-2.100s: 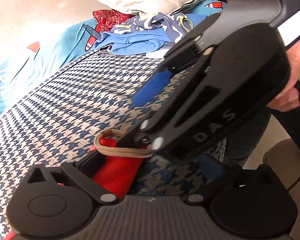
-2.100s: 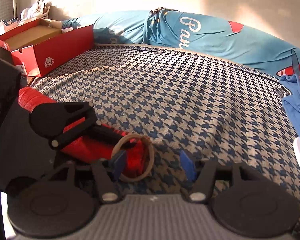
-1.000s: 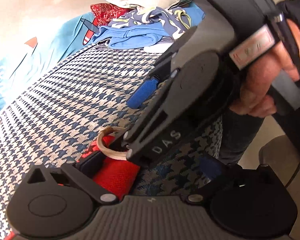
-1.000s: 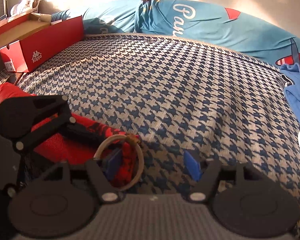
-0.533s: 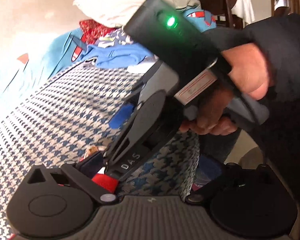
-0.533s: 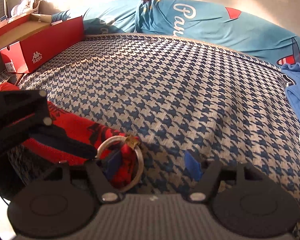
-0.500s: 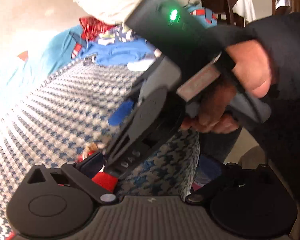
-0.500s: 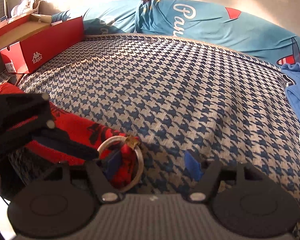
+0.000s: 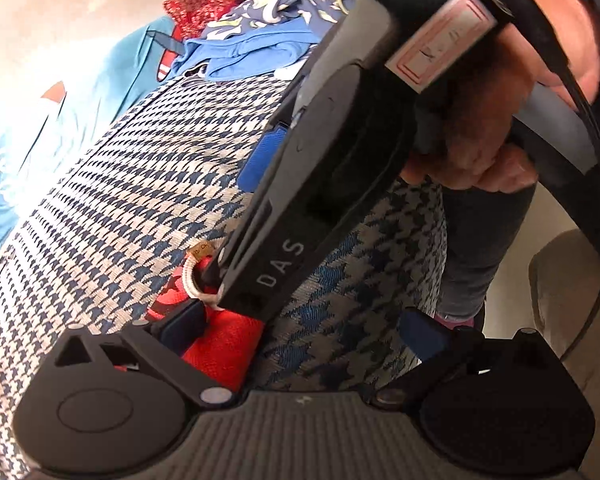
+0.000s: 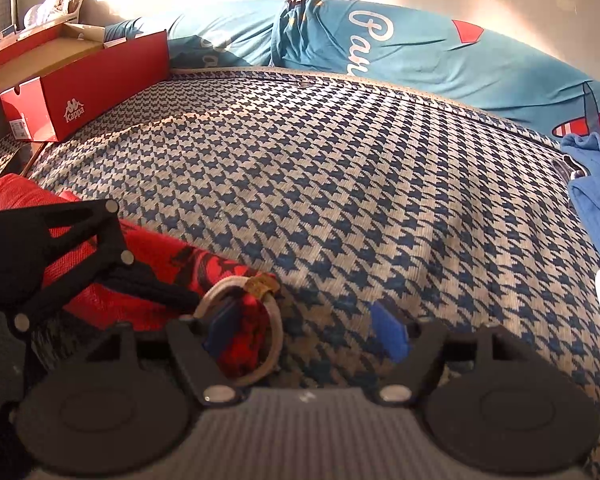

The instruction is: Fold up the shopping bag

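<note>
On a bed covered in blue-and-cream houndstooth fabric (image 10: 340,184), near its edge, lies a red shopping bag (image 10: 220,272) rolled into a tight bundle, its mesh-like weave printed with black marks. A beige elastic loop (image 10: 274,332) with a small tan tag circles one end. The right gripper (image 10: 304,334) has its jaws opening, one blue pad inside the loop against the bundle, the other on bare fabric. The left gripper (image 9: 300,320) is spread wide, one pad touching the red roll. A red shoebox (image 10: 80,92) sits well apart.
</note>
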### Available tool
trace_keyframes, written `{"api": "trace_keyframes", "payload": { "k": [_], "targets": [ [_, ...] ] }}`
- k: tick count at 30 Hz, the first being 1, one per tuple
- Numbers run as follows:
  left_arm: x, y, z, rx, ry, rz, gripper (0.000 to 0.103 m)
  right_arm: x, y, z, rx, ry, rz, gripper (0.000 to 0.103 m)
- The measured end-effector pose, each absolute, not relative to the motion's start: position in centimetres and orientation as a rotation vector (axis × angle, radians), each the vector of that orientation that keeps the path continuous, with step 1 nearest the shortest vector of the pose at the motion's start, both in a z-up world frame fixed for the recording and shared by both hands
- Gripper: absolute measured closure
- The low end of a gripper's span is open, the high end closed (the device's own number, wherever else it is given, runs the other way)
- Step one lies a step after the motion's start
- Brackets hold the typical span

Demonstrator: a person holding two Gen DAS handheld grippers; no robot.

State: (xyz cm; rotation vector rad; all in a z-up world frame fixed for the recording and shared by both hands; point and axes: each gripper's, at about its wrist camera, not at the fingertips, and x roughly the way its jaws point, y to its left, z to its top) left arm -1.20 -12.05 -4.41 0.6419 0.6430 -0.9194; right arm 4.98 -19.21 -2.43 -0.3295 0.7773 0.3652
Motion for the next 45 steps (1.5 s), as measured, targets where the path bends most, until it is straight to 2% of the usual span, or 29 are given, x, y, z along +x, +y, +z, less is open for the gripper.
{"api": "trace_keyframes", "payload": {
  "k": [19,26,45],
  "targets": [
    [0.3,-10.9,-1.1,0.445,0.626,-1.014,0.001,5.2,-19.8,-2.4,-0.289,0.789,0.377,0.032],
    [3.3,-11.5,-1.3,0.317,0.699,-1.065,0.001,5.3,-19.9,-2.4,-0.281,0.797,0.382,0.032],
    [3.7,-10.5,-1.0,0.231,0.791,-1.124,0.001,5.7,-20.3,-2.4,-0.243,0.816,0.387,0.03]
  ]
}}
